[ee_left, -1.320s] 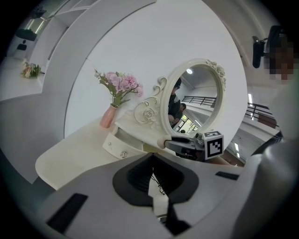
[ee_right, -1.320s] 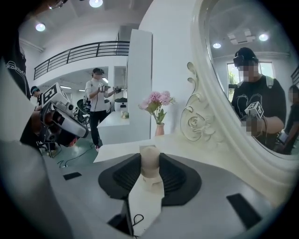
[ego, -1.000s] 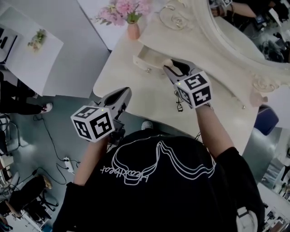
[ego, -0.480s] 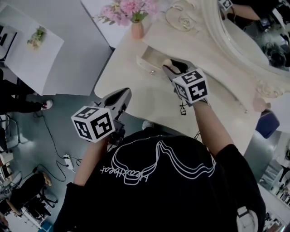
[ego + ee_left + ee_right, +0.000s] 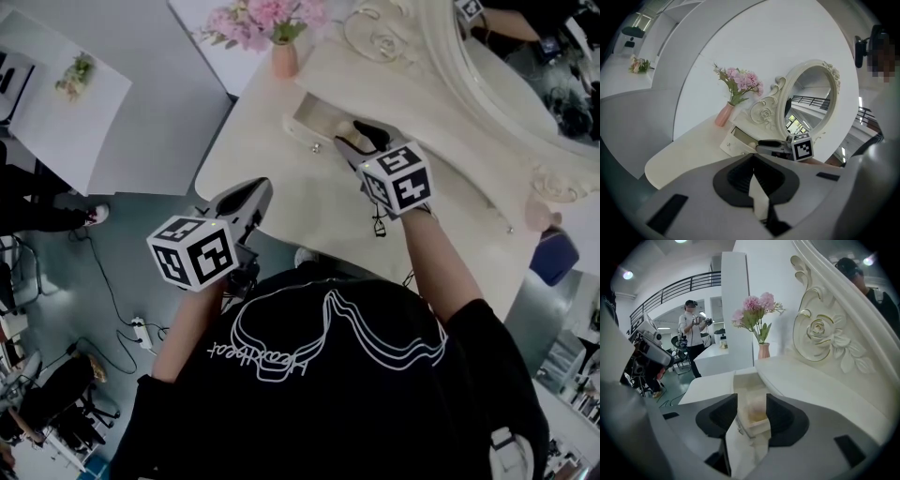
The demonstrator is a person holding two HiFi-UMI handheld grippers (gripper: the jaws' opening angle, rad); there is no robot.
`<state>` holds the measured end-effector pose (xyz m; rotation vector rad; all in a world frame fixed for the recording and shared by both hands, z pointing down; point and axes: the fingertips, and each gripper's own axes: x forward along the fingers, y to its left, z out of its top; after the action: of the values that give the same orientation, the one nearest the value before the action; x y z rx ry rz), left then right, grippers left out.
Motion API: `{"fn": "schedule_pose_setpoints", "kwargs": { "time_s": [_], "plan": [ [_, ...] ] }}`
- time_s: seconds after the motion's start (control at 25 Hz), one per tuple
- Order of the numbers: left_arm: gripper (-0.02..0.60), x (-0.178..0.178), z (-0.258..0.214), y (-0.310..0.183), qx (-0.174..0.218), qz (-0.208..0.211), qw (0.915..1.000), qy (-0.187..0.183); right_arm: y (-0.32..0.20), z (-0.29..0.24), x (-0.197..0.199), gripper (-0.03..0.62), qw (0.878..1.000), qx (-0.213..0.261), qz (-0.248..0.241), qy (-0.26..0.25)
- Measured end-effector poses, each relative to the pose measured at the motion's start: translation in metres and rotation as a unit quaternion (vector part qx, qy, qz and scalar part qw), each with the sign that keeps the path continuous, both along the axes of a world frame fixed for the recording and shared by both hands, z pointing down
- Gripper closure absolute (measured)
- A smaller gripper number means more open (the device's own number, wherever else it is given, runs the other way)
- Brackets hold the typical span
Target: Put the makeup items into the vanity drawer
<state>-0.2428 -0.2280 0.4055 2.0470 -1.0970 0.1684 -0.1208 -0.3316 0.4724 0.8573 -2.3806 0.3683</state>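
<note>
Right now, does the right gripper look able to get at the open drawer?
Probably yes: the right gripper hovers over the drawer, its jaws just opened, only the drawer's front showing between them; nothing blocks it.

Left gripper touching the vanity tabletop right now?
Apart. The left gripper view shows the tabletop lying well beyond and below the left gripper, whose jaws are shut on nothing.

A grey-green floor (image 5: pixel 122 234) fills the left of the head view, with a white power strip (image 5: pixel 142 339) at lower left. A white table (image 5: pixel 66 122) stands at upper left, near the cream vanity (image 5: pixel 309 202). In the right gripper view a black railing (image 5: pixel 679 289) crosses the upper left under round ceiling lights (image 5: pixel 627 274).
</note>
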Motion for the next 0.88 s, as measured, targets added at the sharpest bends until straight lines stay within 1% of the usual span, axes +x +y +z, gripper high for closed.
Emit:
{"fn": "schedule_pose_setpoints", "kwargs": {
  "time_s": [0.2, 0.36, 0.56, 0.64, 0.72, 0.8, 0.88],
  "plan": [
    [0.575, 0.002, -0.003, 0.003, 0.003, 0.002, 1.0, 0.0, 0.008, -0.005, -0.001, 0.387, 1.0, 0.0, -0.004, -0.008],
    [0.575, 0.008, -0.006, 0.007, 0.005, 0.008, 1.0, 0.002, 0.019, -0.016, 0.006, 0.388, 1.0, 0.005, 0.001, -0.026],
    [0.575, 0.022, -0.009, 0.013, 0.01, 0.021, 0.9997, 0.001, 0.035, -0.041, 0.028, 0.427, 0.998, 0.022, 0.021, -0.061],
    [0.575, 0.03, -0.012, 0.015, 0.011, 0.027, 0.9996, 0.003, 0.044, -0.049, 0.04, 0.447, 0.996, 0.02, 0.031, -0.078],
    [0.575, 0.04, -0.013, 0.019, 0.012, 0.035, 0.9993, 0.003, 0.054, -0.056, 0.052, 0.448, 0.995, 0.017, 0.041, -0.093],
    [0.575, 0.051, -0.015, 0.023, 0.013, 0.045, 0.9989, 0.002, 0.064, -0.063, 0.067, 0.479, 0.993, 0.02, 0.053, -0.106],
    [0.575, 0.062, -0.017, 0.026, 0.016, 0.052, 0.9985, 0.003, 0.074, -0.071, 0.081, 0.523, 0.991, 0.025, 0.065, -0.118]
  ]
}}
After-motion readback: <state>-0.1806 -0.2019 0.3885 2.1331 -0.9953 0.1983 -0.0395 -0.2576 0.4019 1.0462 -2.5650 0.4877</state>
